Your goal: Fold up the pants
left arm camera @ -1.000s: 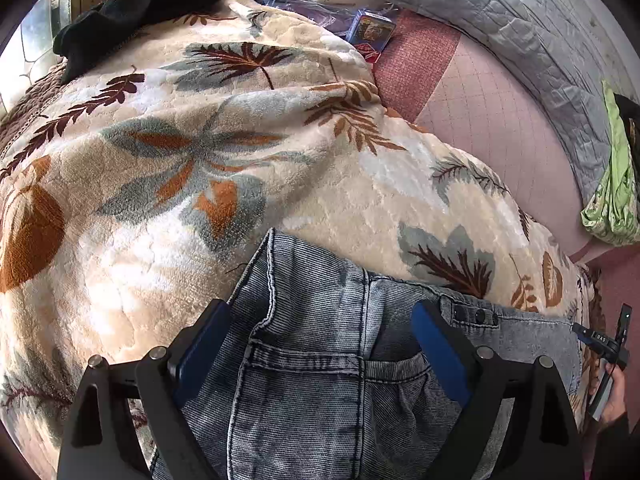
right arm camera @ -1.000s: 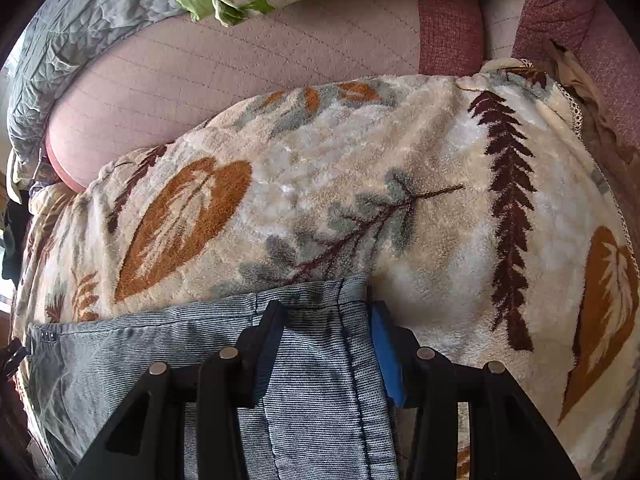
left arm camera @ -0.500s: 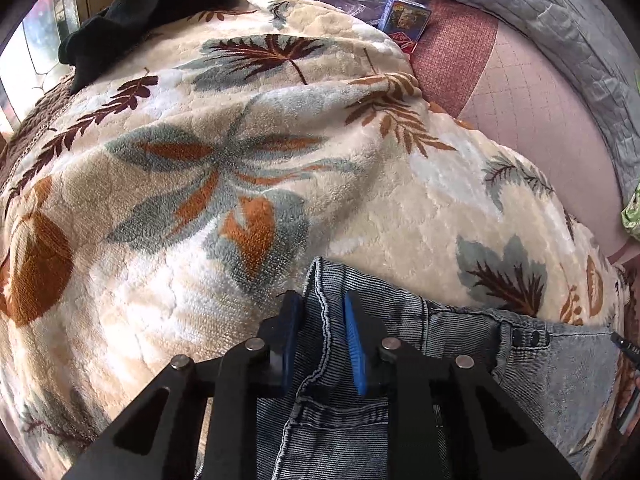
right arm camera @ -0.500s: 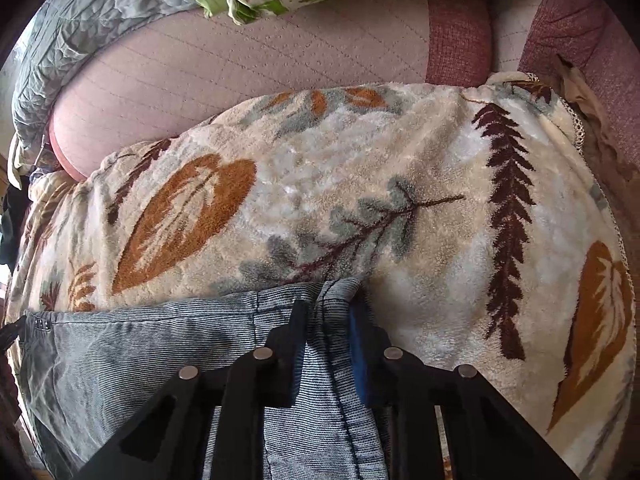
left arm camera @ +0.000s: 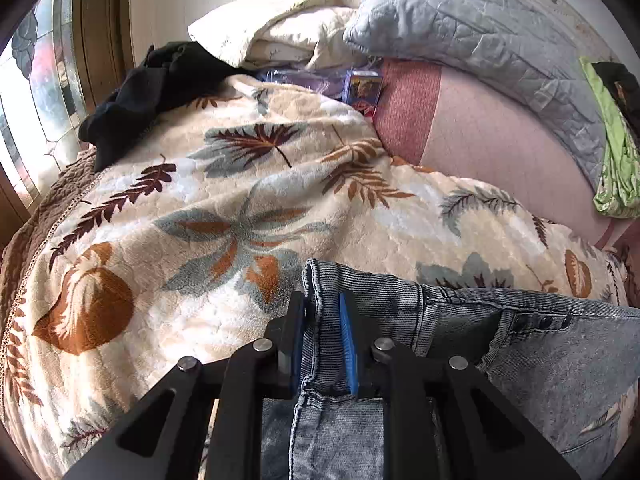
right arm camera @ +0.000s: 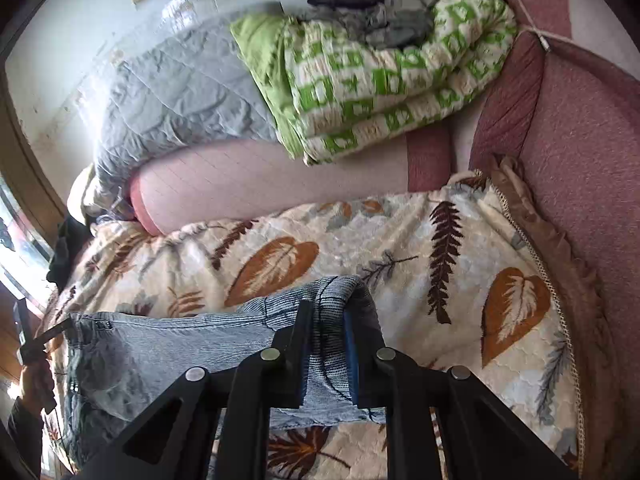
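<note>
Leaf blanket (left arm camera: 208, 216) | both grippers closing on pants (left arm camera: 520, 364)

Left gripper (left arm camera: 322, 336): my jaws are closing, blue pads pressed on a denim fold
Pants (left arm camera: 520, 360): grey-blue jeans, waistband edge pinched, running off toward 4 o'clock
Blanket (left arm camera: 200, 216): cream leaf print under the jeans
Black garment (left arm camera: 148, 96): bunched at 11 o'clock
Grey quilt (left arm camera: 480, 32): at 1 o'clock
</note>
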Demonstrator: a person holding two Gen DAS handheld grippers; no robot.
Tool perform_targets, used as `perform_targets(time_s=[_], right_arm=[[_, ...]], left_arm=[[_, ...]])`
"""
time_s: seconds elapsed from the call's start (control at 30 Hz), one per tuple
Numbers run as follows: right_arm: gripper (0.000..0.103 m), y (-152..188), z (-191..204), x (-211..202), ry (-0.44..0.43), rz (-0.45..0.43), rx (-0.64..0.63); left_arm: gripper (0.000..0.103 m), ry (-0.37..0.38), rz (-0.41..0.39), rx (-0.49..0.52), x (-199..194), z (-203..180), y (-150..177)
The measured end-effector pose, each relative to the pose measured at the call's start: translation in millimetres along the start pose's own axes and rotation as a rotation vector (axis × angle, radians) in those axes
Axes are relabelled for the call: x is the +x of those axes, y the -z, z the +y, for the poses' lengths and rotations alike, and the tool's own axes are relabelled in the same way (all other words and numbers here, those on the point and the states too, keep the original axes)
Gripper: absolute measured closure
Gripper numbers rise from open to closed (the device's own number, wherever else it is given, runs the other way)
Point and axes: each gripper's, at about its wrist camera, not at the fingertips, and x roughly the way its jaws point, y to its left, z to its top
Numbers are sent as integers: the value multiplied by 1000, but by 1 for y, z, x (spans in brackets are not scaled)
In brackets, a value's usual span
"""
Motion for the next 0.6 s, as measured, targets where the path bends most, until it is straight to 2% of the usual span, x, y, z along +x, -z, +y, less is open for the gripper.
perform_targets(time_s=[0.13, 0.23, 0.3, 0.37, 0.4, 0.43, 0.5, 0.53, 0.6], right_arm=[[88, 24, 7, -69, -24, -95, 18], [87, 28, 0, -75, -21, -91, 51], [87, 21, -12, -43, -10, -39, 74], [85, 15, -29, 12, -18, 24, 91], [81, 16, -38, 44, 33, 69, 106], [79, 22, -47, 81, 71, 165, 114], [76, 48, -64, 151, 44, 372, 157], [69, 62, -66, 172, 115, 436, 123], [65, 67, -61, 158, 127, 334, 127]], left_arm=[[85, 31, -93, -22, -39, 5, 5], [85, 38, -109, -24, -43, 5, 0], [84, 28, -69, -14, -25, 0, -7], [81, -19, -33, -19, 2, -4, -6], [81, -31, 9, -9, 21, -7, -3], [81, -60, 61, -19, 40, -6, 2], [74, -149, 162, -40, 73, -5, 14], [71, -160, 159, -41, 78, -5, 19], [64, -159, 111, -14, 66, -10, 21]])
